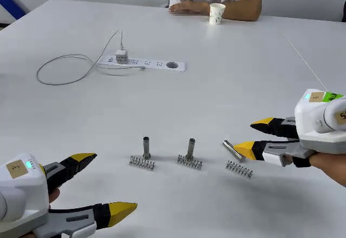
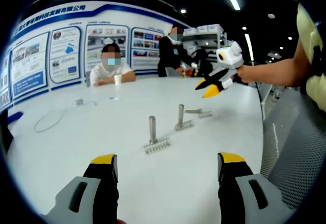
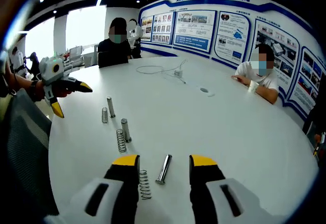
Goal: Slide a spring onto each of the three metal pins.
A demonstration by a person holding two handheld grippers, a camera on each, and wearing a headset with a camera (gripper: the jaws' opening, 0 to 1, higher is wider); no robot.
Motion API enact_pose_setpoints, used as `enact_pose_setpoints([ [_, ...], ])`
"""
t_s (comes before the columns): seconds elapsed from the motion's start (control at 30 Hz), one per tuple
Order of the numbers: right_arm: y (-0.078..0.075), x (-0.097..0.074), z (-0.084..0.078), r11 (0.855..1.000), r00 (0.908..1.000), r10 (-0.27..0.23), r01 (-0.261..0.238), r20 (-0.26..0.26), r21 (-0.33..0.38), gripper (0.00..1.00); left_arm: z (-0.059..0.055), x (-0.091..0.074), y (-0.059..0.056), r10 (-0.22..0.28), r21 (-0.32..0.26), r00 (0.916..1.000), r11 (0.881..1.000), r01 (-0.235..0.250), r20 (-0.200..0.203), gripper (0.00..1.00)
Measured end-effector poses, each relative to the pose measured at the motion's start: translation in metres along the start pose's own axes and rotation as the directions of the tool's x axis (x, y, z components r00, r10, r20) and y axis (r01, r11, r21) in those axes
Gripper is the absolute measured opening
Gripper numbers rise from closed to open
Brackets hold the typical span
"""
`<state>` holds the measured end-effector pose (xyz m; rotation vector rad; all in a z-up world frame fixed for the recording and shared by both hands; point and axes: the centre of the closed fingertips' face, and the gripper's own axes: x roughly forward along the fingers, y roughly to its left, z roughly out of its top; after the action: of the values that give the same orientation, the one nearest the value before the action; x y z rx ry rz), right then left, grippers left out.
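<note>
**Right claw hovering at the fallen pin**

The right claw [image 1: 250, 136] is hanging with jaws apart just beside the fallen pin [image 1: 233, 150], which is lying on the tabletop [image 1: 216, 86] with a spring [image 1: 239, 169] near it. The left claw [image 1: 114, 183] is also spread and carrying nothing. The pin is looking stiff, smooth and likely to roll, so mid-shaft is probably the best hold. The spring is looking light and squashy.

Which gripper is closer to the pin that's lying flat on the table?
Right. The right gripper, open, has the lying pin just off its tips; the left gripper hovers far away, past the leftmost upright pin.
</note>
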<state>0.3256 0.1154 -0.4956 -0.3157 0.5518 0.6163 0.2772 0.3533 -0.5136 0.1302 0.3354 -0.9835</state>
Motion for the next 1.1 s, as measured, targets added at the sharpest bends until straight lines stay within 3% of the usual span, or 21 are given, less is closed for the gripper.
enact_pose_setpoints([
  [0.5,-0.012,0.029,-0.009,0.998,0.9917,-0.029,0.037,-0.125,0.06,0.27,0.0,0.004,0.0,-0.006,-0.007,1.0,1.0,0.006,0.001,0.81],
  [1.1,-0.008,0.057,-0.031,0.994,0.9665,-0.016,0.042,-0.256,0.096,0.15,-0.006,0.004,0.0,0.001,-0.023,1.0,1.0,-0.001,-0.006,0.81],
])
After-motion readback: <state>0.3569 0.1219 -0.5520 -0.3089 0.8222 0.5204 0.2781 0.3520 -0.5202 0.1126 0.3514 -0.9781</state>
